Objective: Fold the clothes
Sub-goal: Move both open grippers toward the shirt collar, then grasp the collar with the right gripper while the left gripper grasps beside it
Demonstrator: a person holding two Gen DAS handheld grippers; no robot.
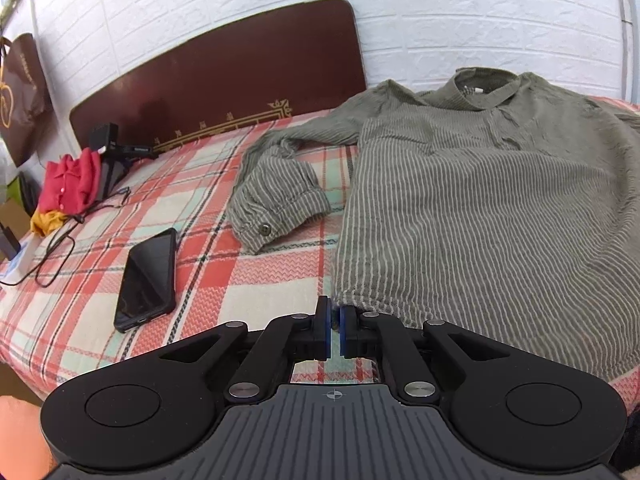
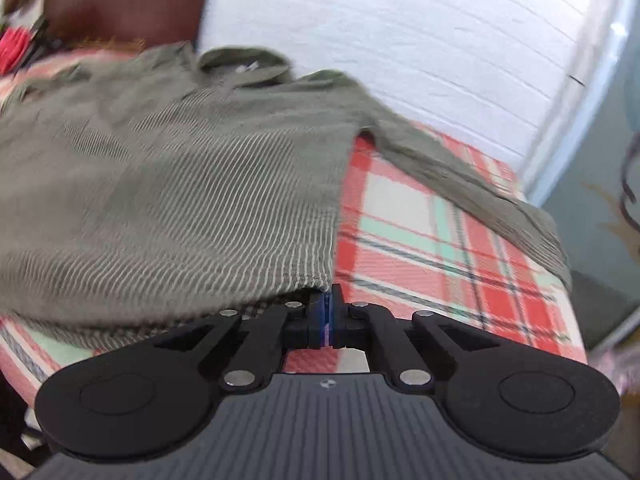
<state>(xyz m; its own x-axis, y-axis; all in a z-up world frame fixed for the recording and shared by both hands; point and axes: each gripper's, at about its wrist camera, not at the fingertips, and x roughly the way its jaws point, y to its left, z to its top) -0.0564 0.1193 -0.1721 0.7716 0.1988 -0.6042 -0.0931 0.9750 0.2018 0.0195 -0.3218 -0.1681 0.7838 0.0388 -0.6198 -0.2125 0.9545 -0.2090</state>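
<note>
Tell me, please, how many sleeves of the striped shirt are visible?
2: left striped grey-green sleeve bent on the plaid bedsheet near the phone; right sleeve stretched toward the bed's edge.

Both grippers' jaws [image 1: 335, 312] [image 2: 329, 300] closed.

No legible text, label or number on anything here.

Bedroom in a home. A bed [image 1: 240, 264] with a red, cream and mint plaid sheet fills both views. Dark brown headboard [image 1: 224, 76] with a gold pattern stands against a white brick-pattern wall [image 1: 480, 12]. A striped shirt [image 1: 480, 208] lies spread on the sheet. Personal clutter nearby: phone [image 1: 146, 276], folded red garment [image 1: 72, 184], cables [image 1: 60, 248], brown paper bag [image 1: 22, 92] hanging at the wall.
</note>
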